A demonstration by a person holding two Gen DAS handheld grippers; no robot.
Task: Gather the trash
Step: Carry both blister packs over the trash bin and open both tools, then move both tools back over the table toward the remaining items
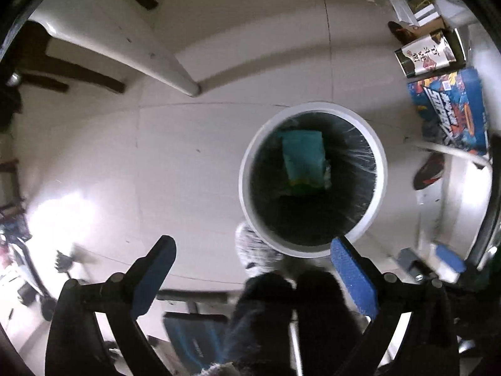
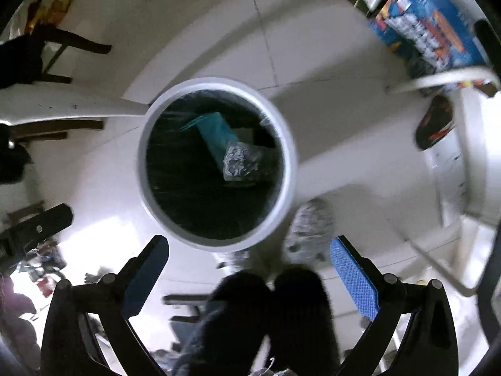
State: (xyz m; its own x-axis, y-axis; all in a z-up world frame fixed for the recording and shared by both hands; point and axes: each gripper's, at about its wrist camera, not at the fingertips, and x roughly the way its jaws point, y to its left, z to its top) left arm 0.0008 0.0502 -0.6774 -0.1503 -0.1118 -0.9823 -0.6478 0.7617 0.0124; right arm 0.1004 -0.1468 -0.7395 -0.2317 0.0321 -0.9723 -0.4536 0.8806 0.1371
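Both the left hand-held gripper and the right hand-held gripper are held spread wide, nothing gripped, above a round white trash bin lined in glossy black plastic. A teal packet and crumpled foil wrapper are seen inside it.

Black tongs, blue textured pads, round pivot screws, fuzzy grey slippers

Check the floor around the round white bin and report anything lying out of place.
A black and orange shoe lies alone on the floor right of the round white bin. A blue printed box leans askew behind it. The teal wrapper and crumpled clear plastic are inside the bin.
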